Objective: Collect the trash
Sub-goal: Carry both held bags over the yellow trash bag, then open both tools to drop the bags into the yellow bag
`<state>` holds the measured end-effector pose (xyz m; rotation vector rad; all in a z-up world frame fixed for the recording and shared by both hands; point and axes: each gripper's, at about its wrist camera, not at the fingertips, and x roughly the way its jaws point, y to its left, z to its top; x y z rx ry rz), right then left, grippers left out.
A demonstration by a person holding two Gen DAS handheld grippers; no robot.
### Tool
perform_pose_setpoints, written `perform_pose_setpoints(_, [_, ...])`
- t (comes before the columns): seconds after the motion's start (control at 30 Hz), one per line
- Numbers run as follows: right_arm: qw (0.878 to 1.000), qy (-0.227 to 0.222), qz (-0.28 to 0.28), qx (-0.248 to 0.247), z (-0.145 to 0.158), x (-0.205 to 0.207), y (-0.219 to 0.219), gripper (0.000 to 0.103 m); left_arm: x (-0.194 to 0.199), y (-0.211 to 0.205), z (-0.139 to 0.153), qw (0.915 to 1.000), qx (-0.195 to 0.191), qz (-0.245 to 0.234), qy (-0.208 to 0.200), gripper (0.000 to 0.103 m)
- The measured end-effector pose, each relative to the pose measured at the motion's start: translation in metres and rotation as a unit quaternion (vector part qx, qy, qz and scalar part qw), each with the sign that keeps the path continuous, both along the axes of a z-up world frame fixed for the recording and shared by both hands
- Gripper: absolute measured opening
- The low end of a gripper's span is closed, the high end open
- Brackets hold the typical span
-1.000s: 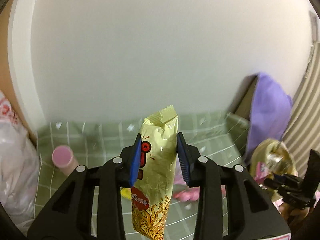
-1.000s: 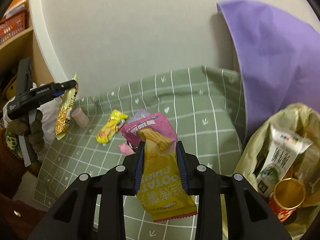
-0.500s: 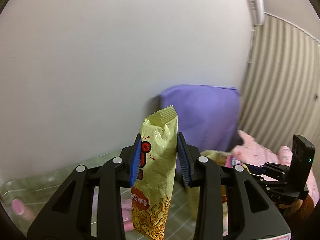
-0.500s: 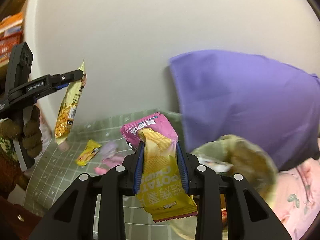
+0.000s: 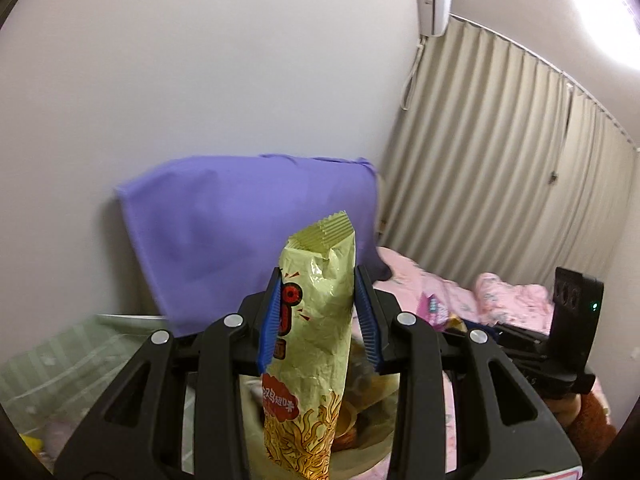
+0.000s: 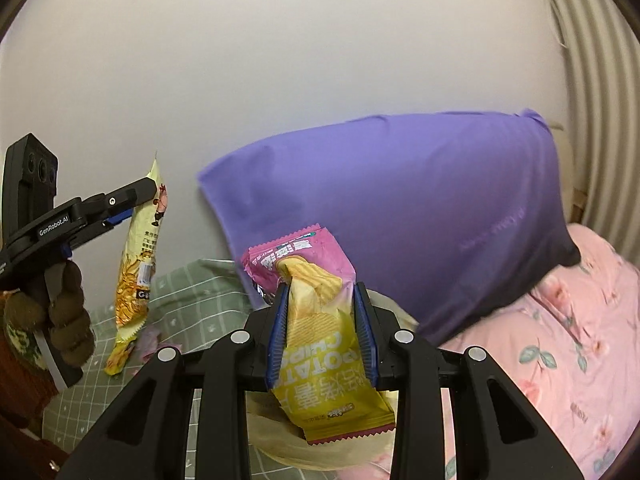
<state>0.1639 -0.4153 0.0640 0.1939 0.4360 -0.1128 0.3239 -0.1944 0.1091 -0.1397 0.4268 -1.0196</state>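
The gold snack wrapper [image 5: 316,344] and the potato chip packet [image 6: 324,356] are both lifted, each pinched upright: left gripper [image 5: 318,316] clamps one, right gripper [image 6: 320,332] the other. Both hang in front of the purple pillow [image 6: 400,208]. Dropping them looks left; a yellowish bag [image 6: 288,436] sits just below the packet.

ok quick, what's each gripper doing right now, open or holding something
Left gripper: closed on the gold snack wrapper, held upright.
Right gripper: closed on the yellow and pink potato chips bag.
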Motion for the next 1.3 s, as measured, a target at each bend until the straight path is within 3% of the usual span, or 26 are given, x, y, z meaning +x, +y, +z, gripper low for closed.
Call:
perform_pose_setpoints(0.2, [0.998, 0.009, -0.051, 0.026, -0.015, -0.009, -0.03, 0.031, 0.024, -0.048, -0.031, 0.998, -0.041, -0.017, 0.046, 0.033])
perform_pose_setpoints(0.3, [0.997, 0.02, -0.066, 0.034, -0.024, -0.008, -0.039, 0.031, 0.03, -0.069, -0.061, 0.9979, -0.035, -0.018, 0.052, 0.035])
perform_pose_setpoints(0.4, [0.996, 0.031, -0.07, 0.034, -0.033, -0.002, -0.042, 0.031, 0.034, -0.091, -0.108, 0.9966, 0.015, -0.021, 0.078, 0.035])
perform_pose_setpoints(0.47, [0.996, 0.041, -0.069, 0.033, -0.038, 0.001, -0.042, 0.031, 0.034, -0.092, -0.129, 0.9927, 0.042, -0.034, 0.108, 0.035])
perform_pose_setpoints(0.57, [0.996, 0.049, -0.061, 0.031, -0.044, 0.007, -0.037, 0.031, 0.026, -0.084, -0.146, 0.9872, 0.099, -0.051, 0.114, 0.034])
perform_pose_setpoints(0.7, [0.997, 0.054, -0.034, 0.036, -0.049, 0.026, -0.028, 0.031, 0.03, -0.061, -0.156, 0.9784, 0.146, -0.047, 0.139, 0.031])
perform_pose_setpoints(0.8, [0.997, 0.061, -0.006, 0.056, -0.055, 0.046, -0.02, 0.031, 0.039, -0.042, -0.156, 0.9752, 0.145, -0.04, 0.162, 0.031])
perform_pose_setpoints(1.0, [0.993, 0.092, 0.016, 0.074, -0.075, 0.082, -0.002, 0.031, 0.038, -0.019, -0.155, 0.9752, 0.149, -0.042, 0.159, 0.031])
perform_pose_setpoints(1.13, [0.99, 0.113, -0.003, 0.089, -0.088, 0.091, 0.0, 0.041, 0.041, -0.02, -0.152, 0.9774, 0.121, -0.045, 0.168, 0.033])
perform_pose_setpoints(1.2, [0.988, 0.112, -0.013, 0.101, -0.092, 0.089, -0.002, 0.047, 0.045, -0.019, -0.146, 0.9774, 0.107, -0.045, 0.177, 0.043])
perform_pose_setpoints(1.3, [0.988, 0.113, -0.029, 0.101, -0.092, 0.085, -0.005, 0.048, 0.046, -0.016, -0.135, 0.9771, 0.08, -0.049, 0.191, 0.058])
